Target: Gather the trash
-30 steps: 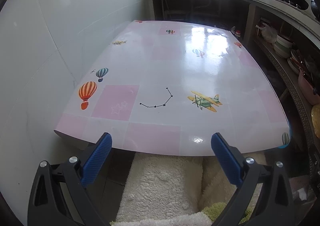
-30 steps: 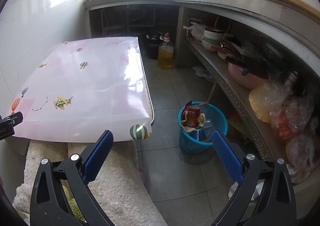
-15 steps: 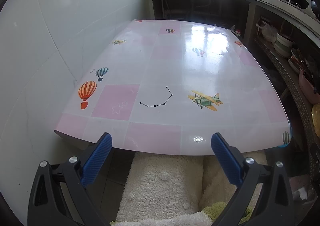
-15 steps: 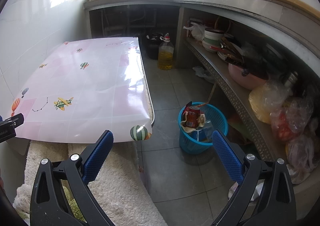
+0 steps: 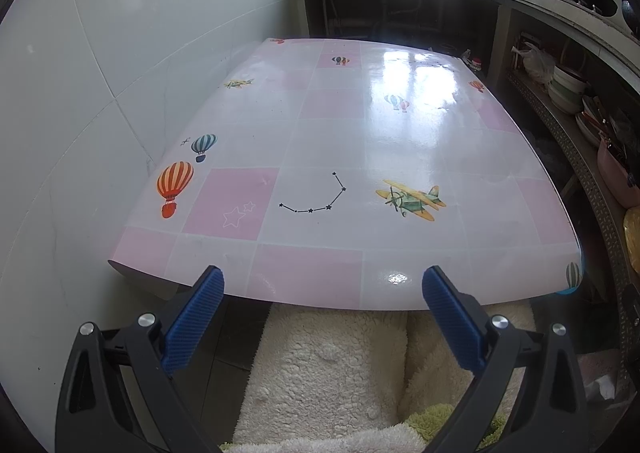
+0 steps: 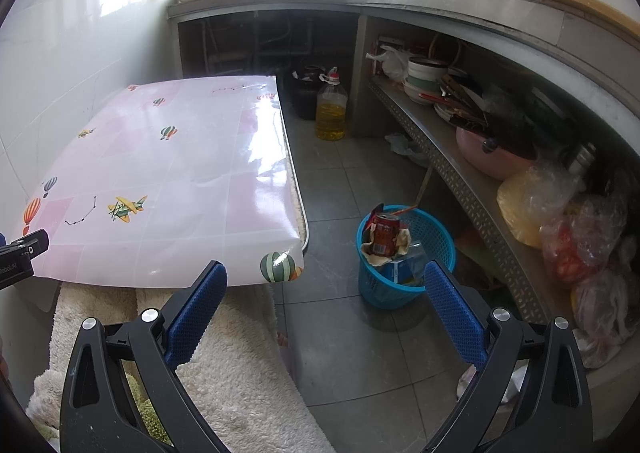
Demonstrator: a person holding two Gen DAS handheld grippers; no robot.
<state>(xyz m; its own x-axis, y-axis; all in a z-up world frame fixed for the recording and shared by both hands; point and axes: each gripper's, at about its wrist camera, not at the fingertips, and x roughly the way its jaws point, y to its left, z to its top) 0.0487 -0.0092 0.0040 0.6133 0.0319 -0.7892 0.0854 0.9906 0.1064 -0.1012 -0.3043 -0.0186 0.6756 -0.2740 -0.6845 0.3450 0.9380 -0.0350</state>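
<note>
A blue plastic waste basket (image 6: 434,237) stands on the grey tile floor right of the table. It holds a red drink can (image 6: 385,233), crumpled paper (image 6: 403,243) and a blue carton (image 6: 401,269). My right gripper (image 6: 326,285) is open and empty, held above the floor between the table corner and the basket. My left gripper (image 5: 320,289) is open and empty at the table's near edge. The table (image 5: 360,141) has a pink and white checked cover with balloon and aeroplane prints; it also shows in the right wrist view (image 6: 168,173).
A white tiled wall (image 5: 80,93) runs along the table's left. A fluffy cream cushion (image 5: 332,373) lies under the near edge. A shelf (image 6: 460,157) with bowls, a pink pot and plastic bags lines the right. An oil bottle (image 6: 331,113) stands on the floor.
</note>
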